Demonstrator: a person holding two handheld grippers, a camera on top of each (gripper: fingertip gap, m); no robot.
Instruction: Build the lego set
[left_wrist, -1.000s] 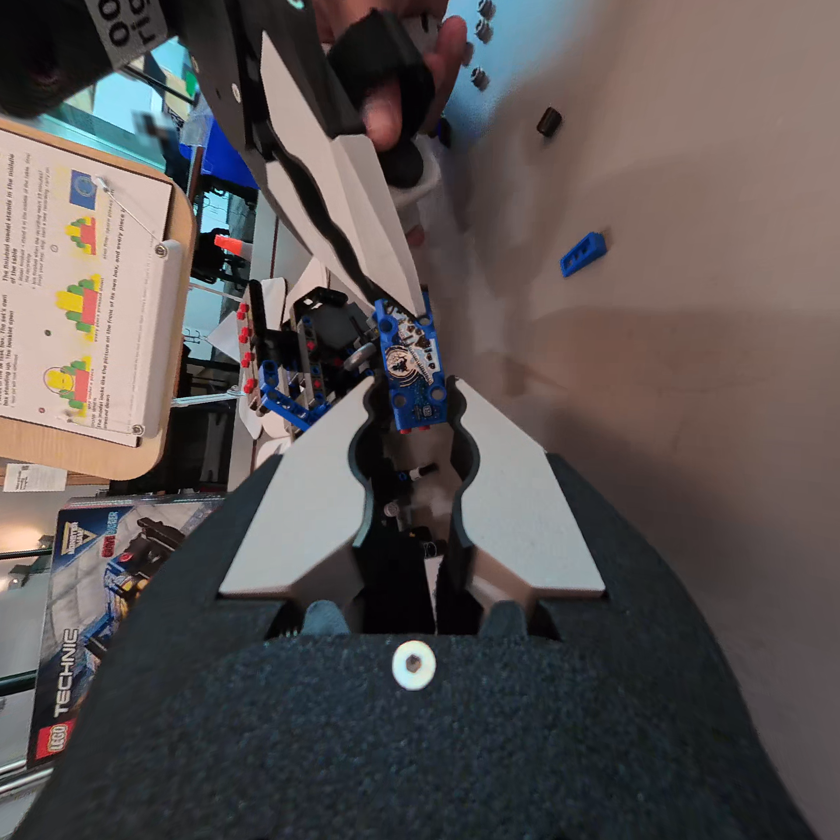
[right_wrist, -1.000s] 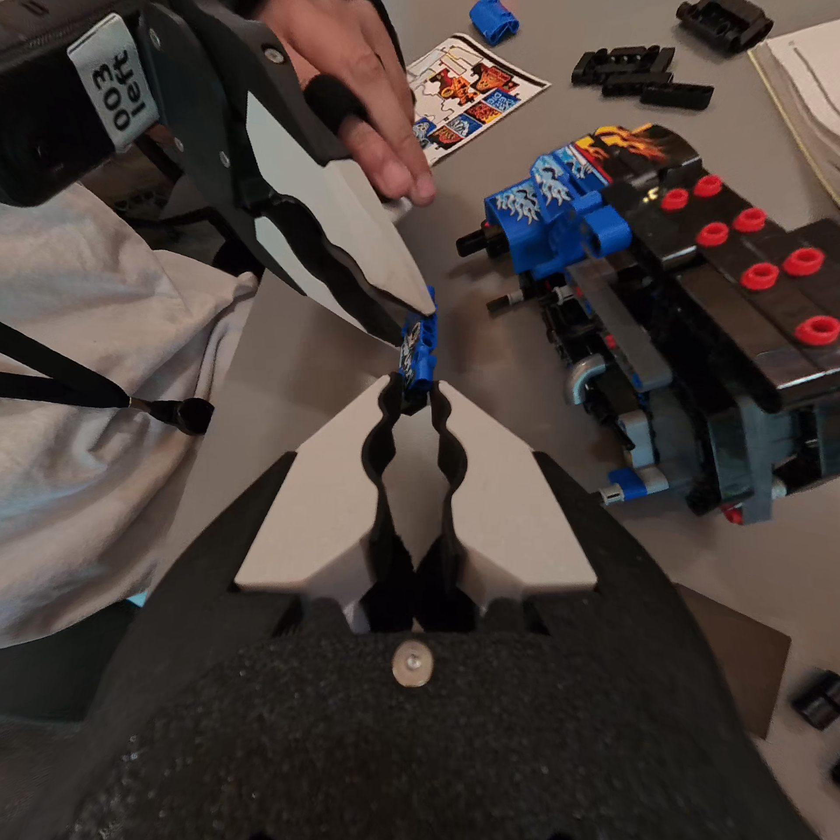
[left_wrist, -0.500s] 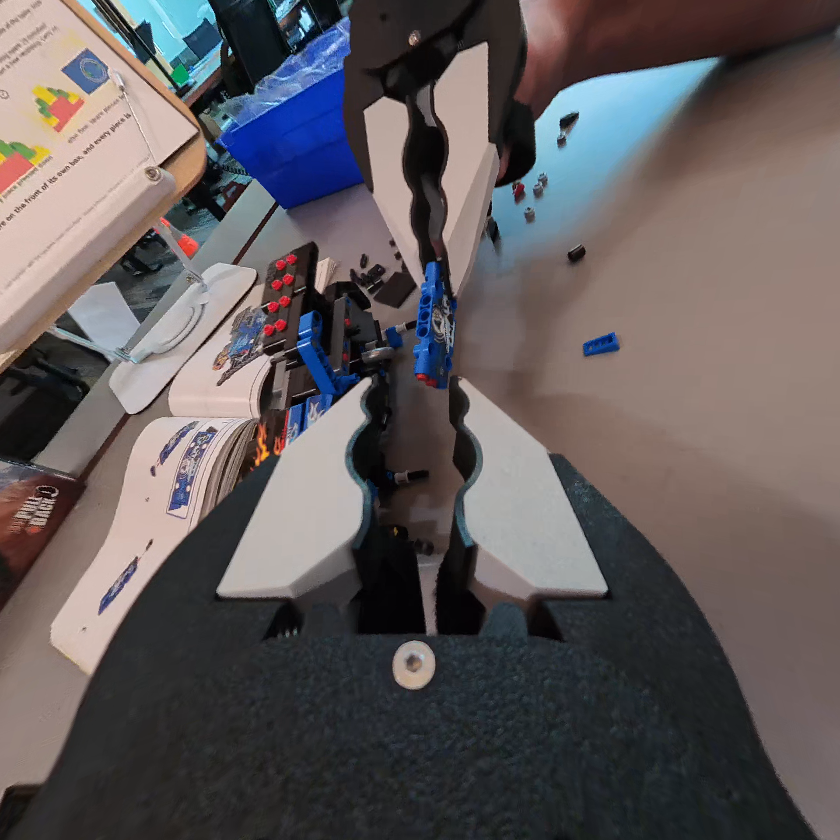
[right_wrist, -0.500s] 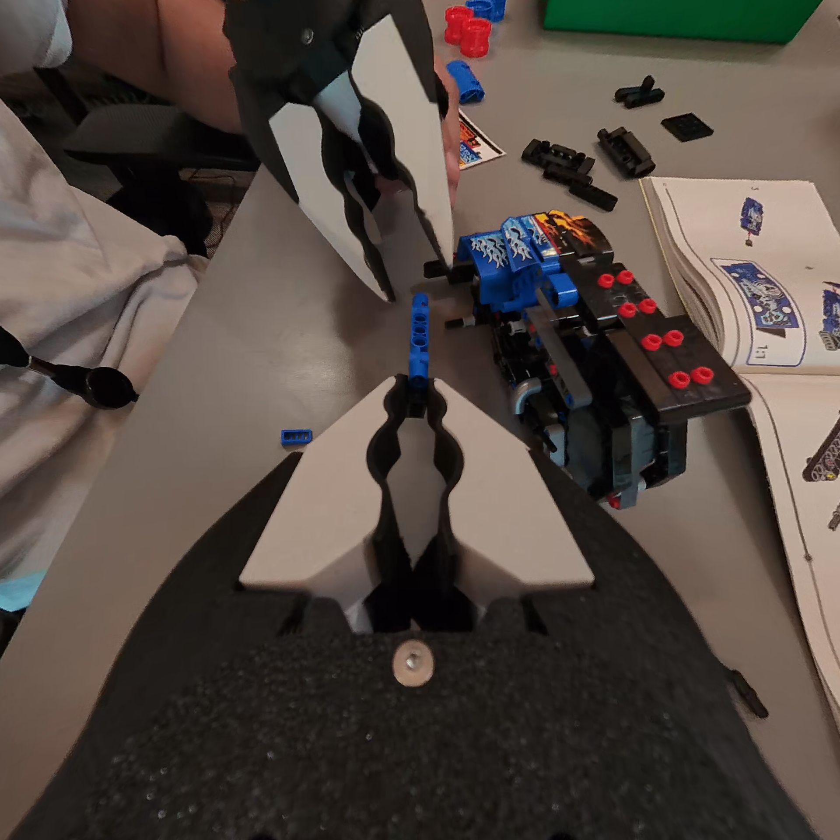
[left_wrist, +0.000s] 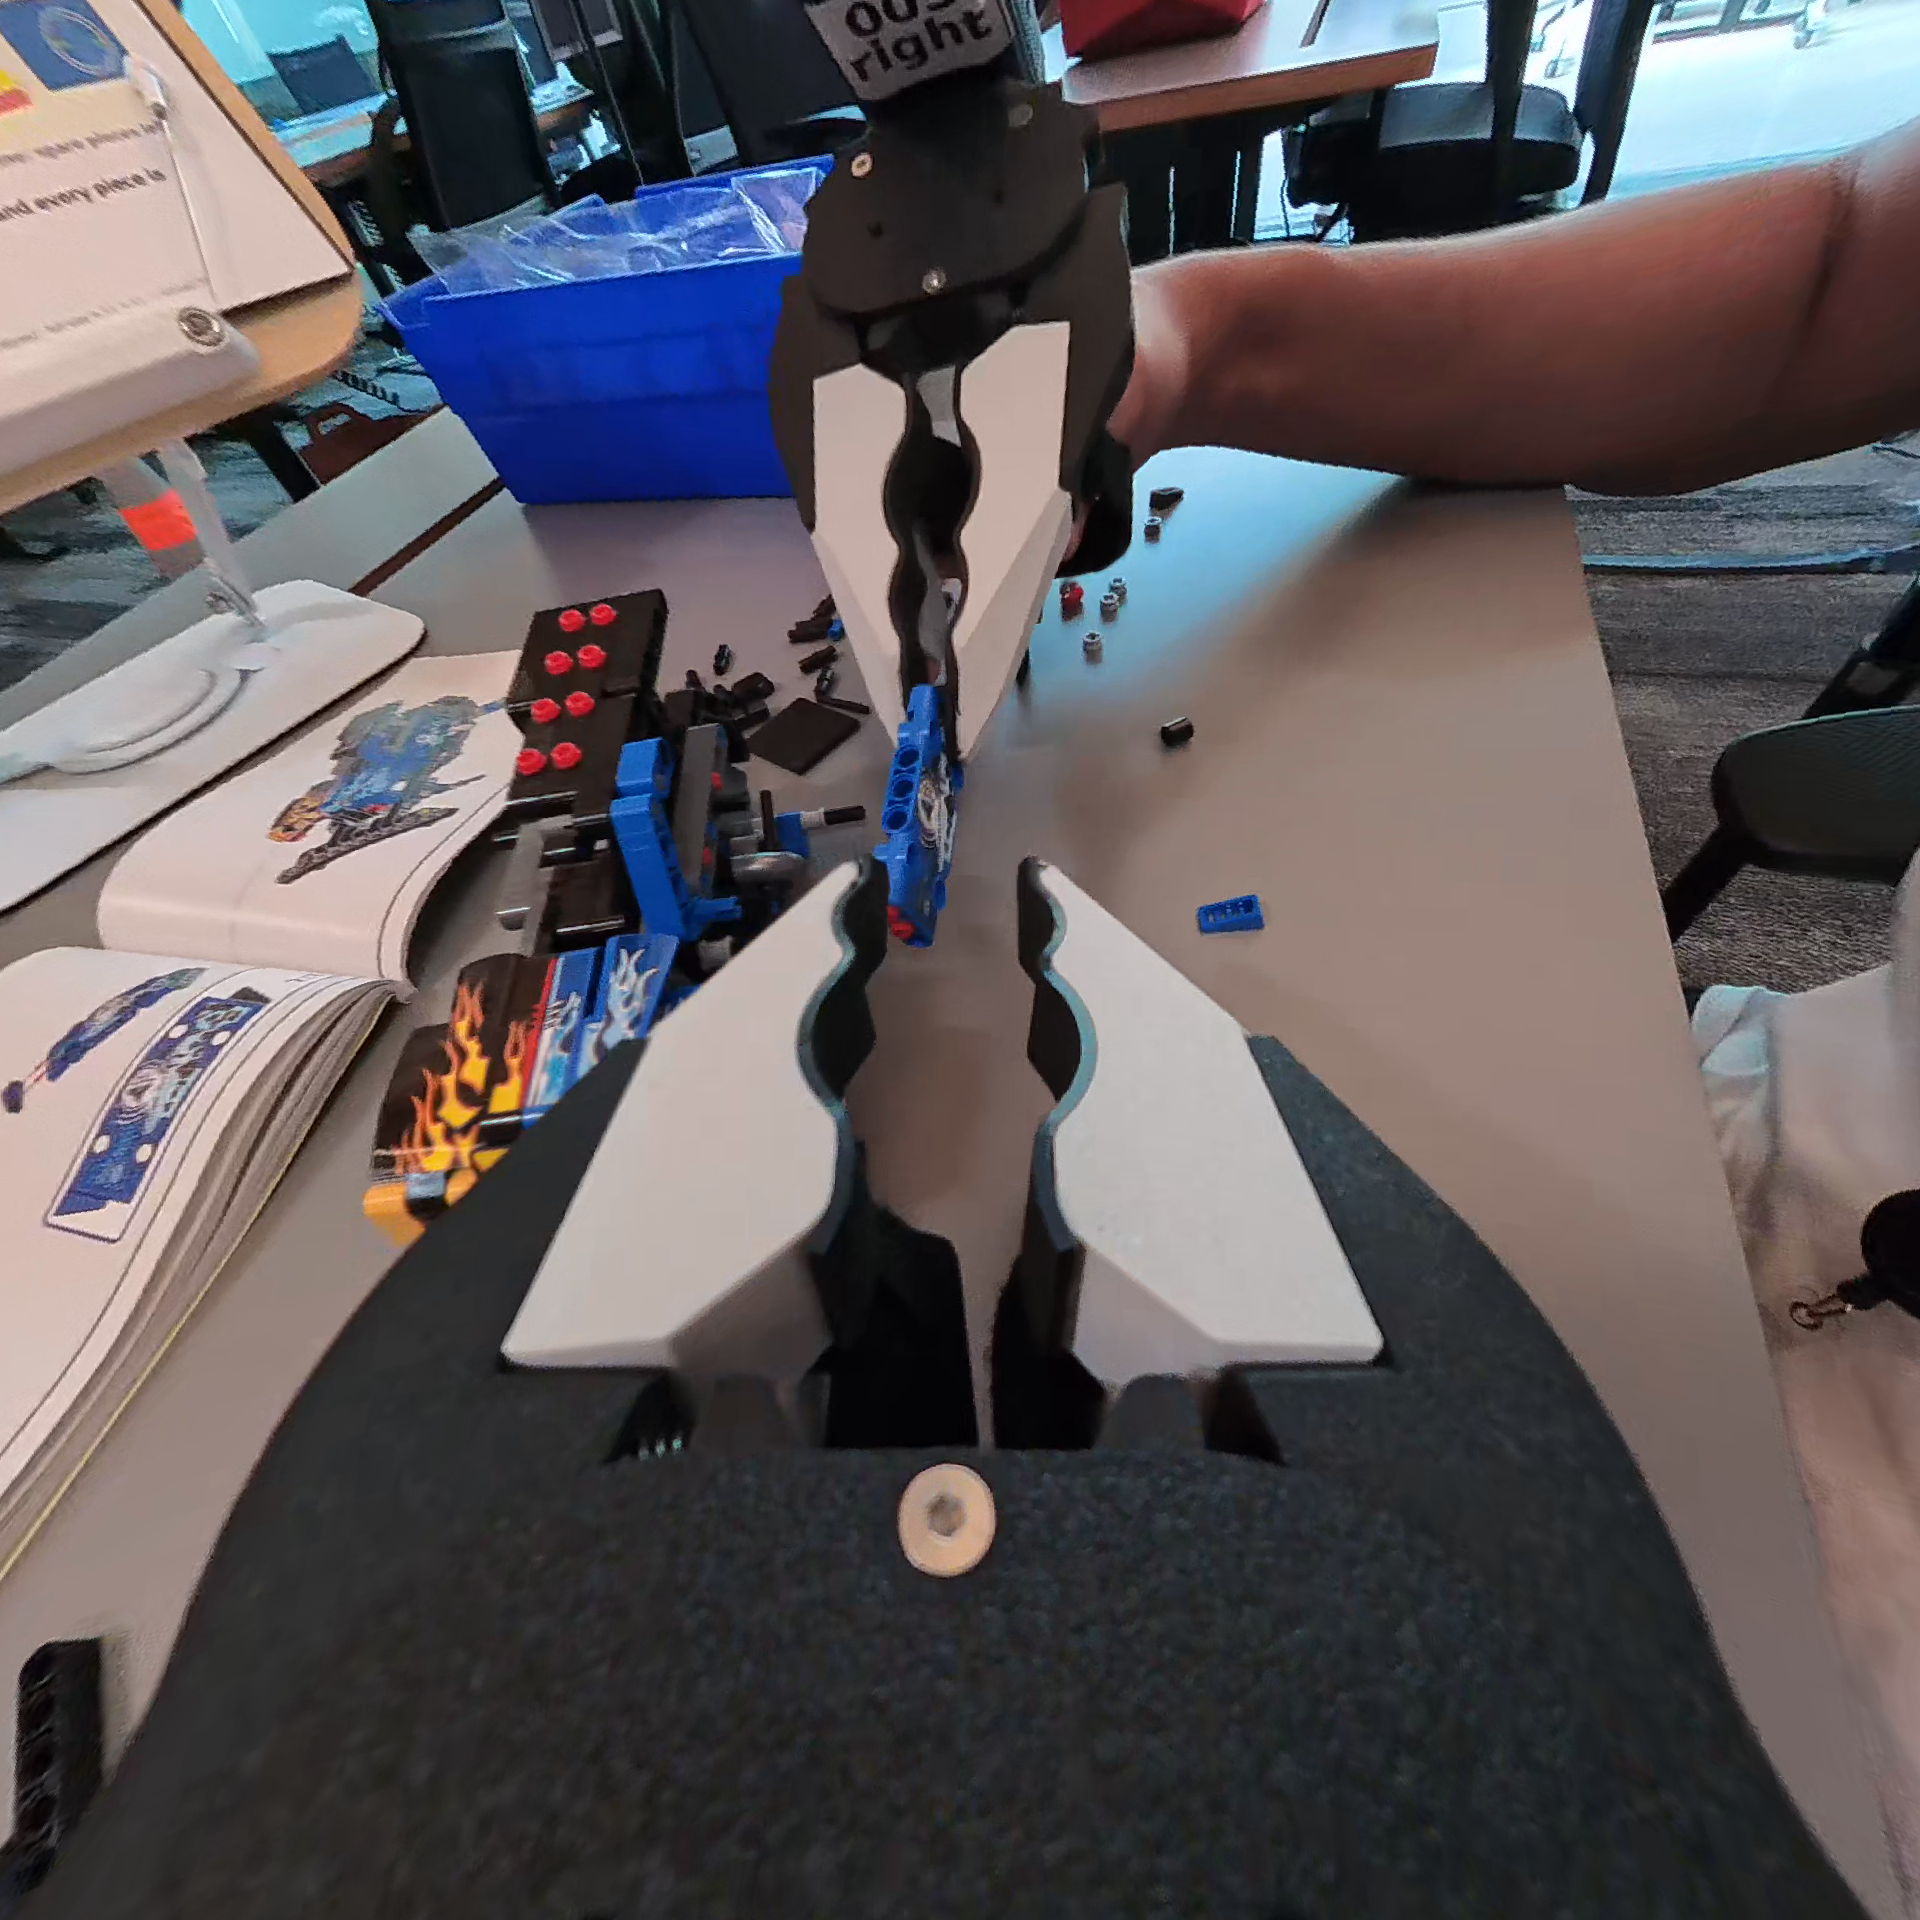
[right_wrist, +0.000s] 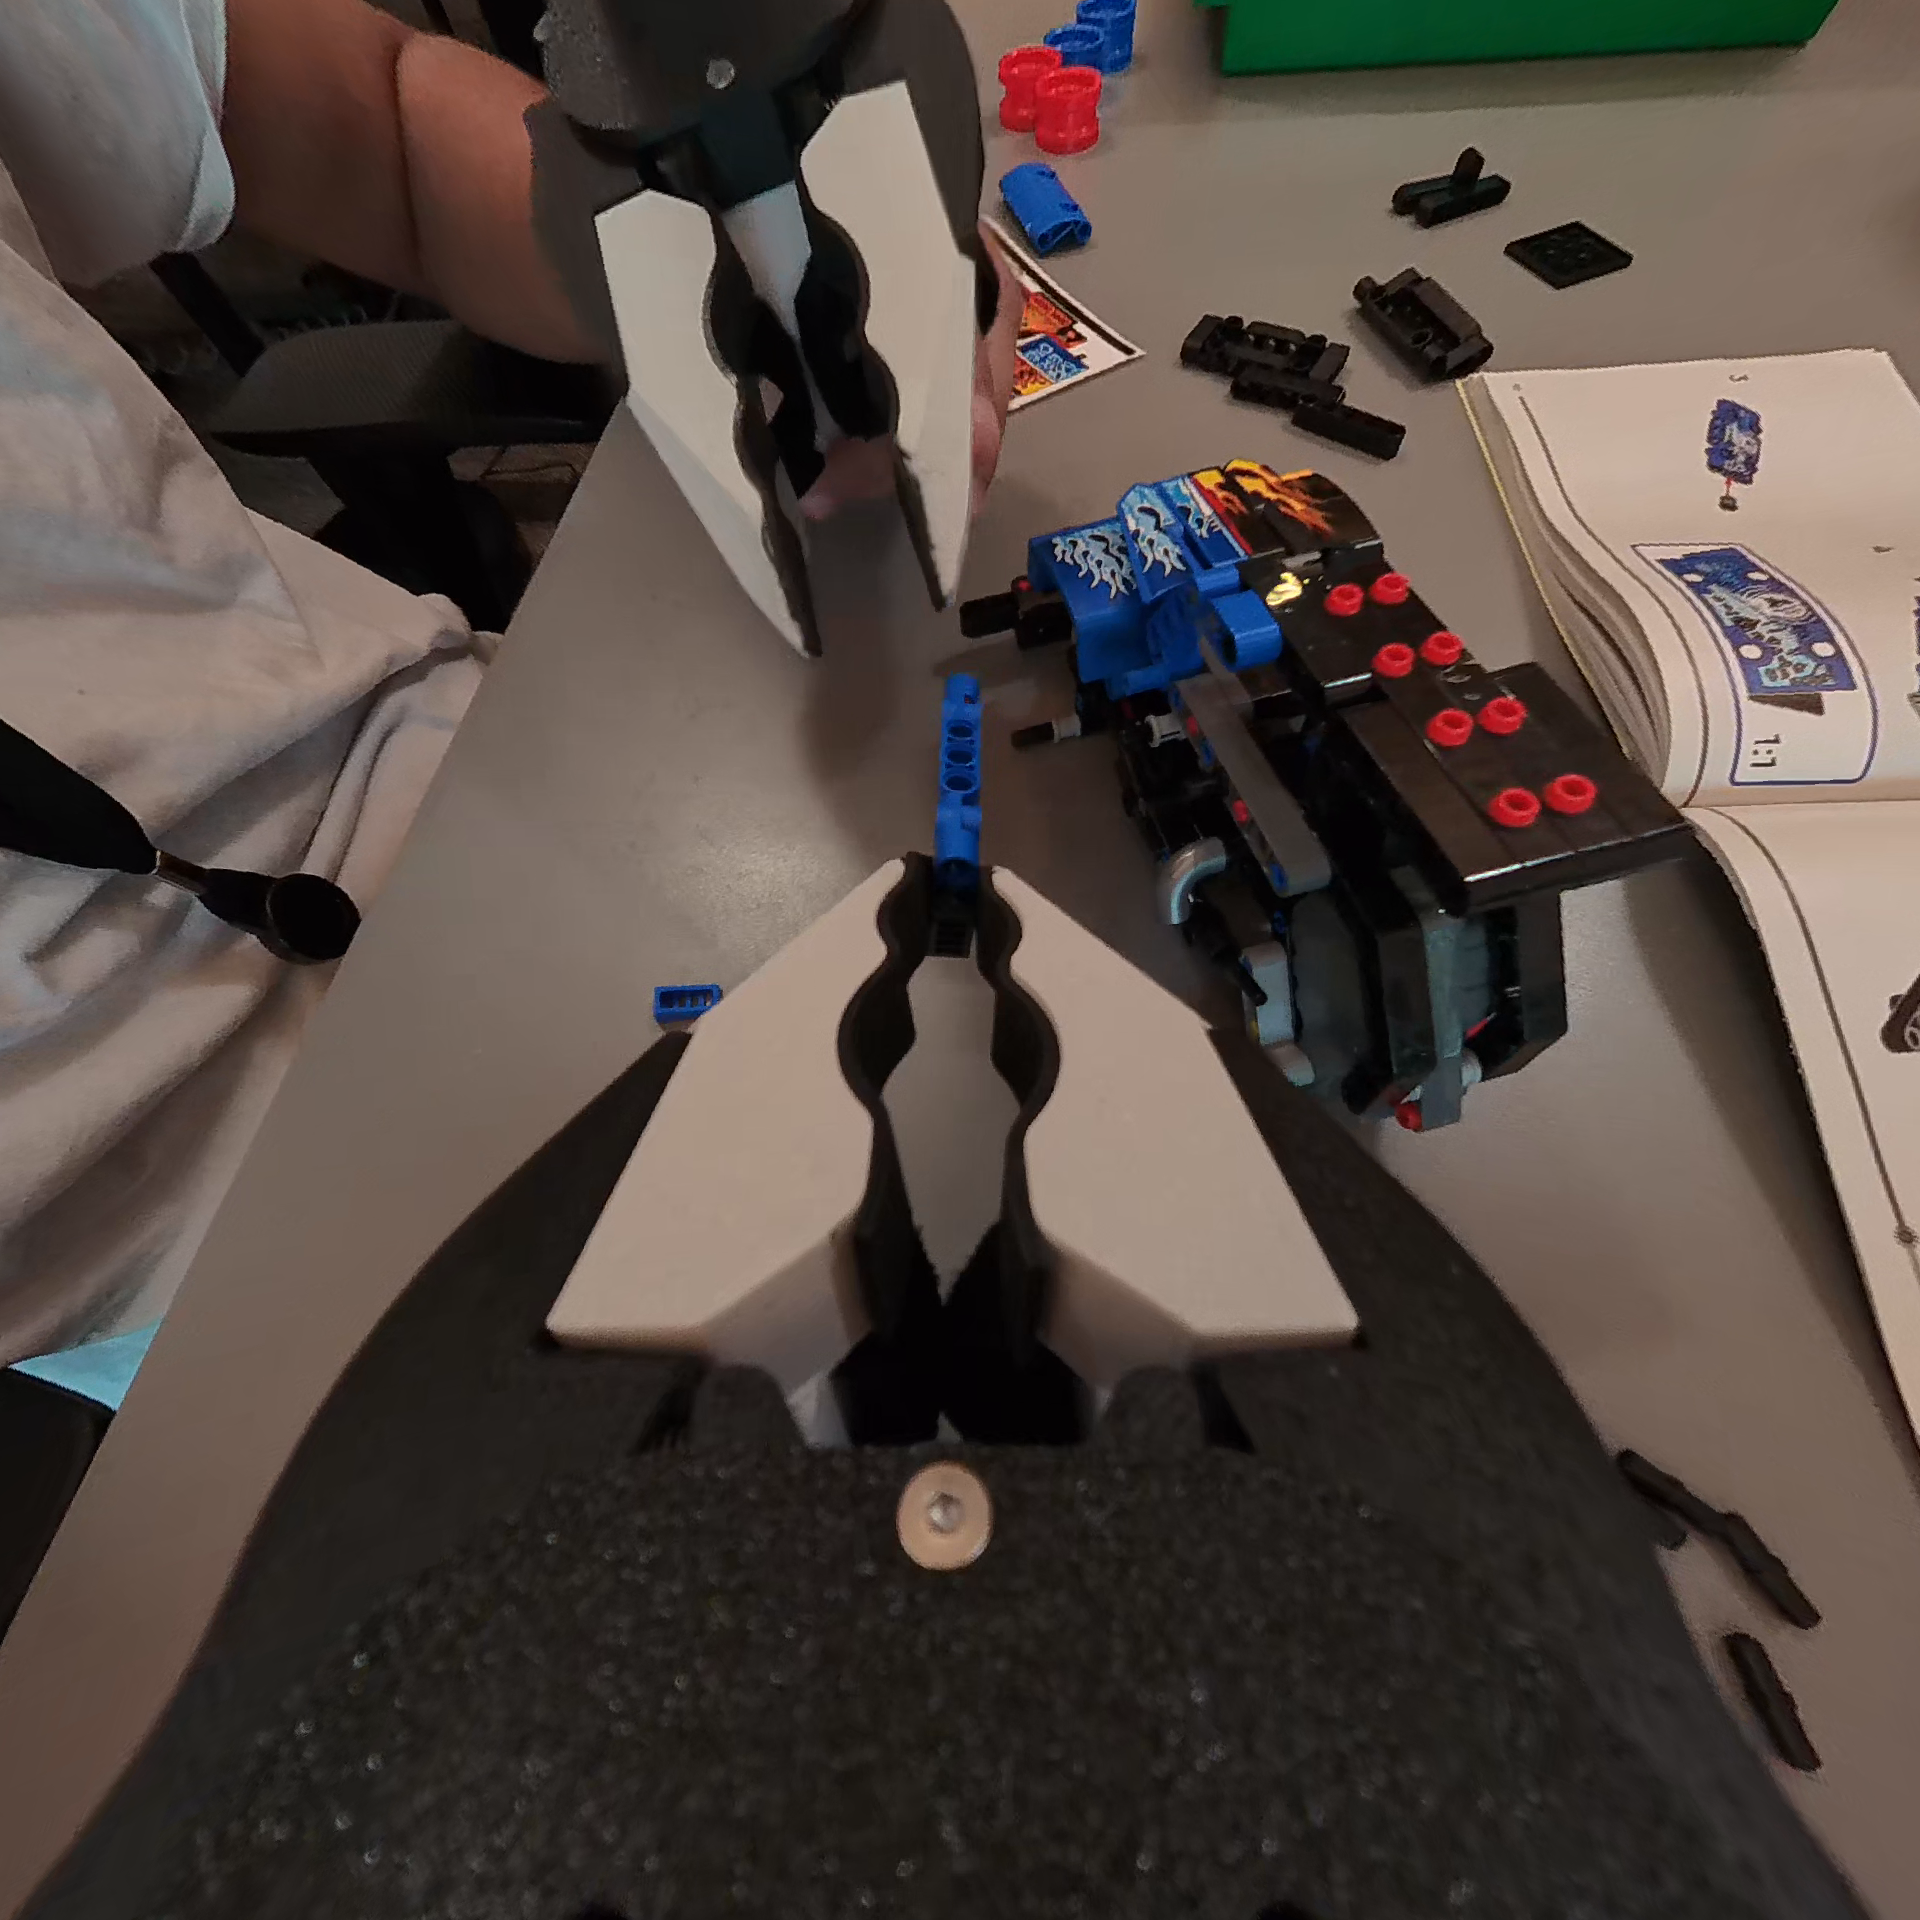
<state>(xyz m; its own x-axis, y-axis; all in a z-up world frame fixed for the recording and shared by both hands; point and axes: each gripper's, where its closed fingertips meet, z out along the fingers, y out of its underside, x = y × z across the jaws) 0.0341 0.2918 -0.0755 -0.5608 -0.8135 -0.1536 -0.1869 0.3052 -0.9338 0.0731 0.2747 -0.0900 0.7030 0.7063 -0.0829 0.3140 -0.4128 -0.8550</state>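
One gripper only now holds the blue stickered panel: it is pinched by the right gripper, released by the parted left gripper, ready for fitting to the truck model.

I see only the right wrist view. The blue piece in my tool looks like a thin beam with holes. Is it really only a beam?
Observer: No. The left wrist view shows a blue flat panel with a white graphic on its face.
Operator: Is anything at its free end?
Observer: A small red part sits there, near the open left tool.
Operator: And farther back?
Observer: A blue plastic bin stands beyond the right tool.
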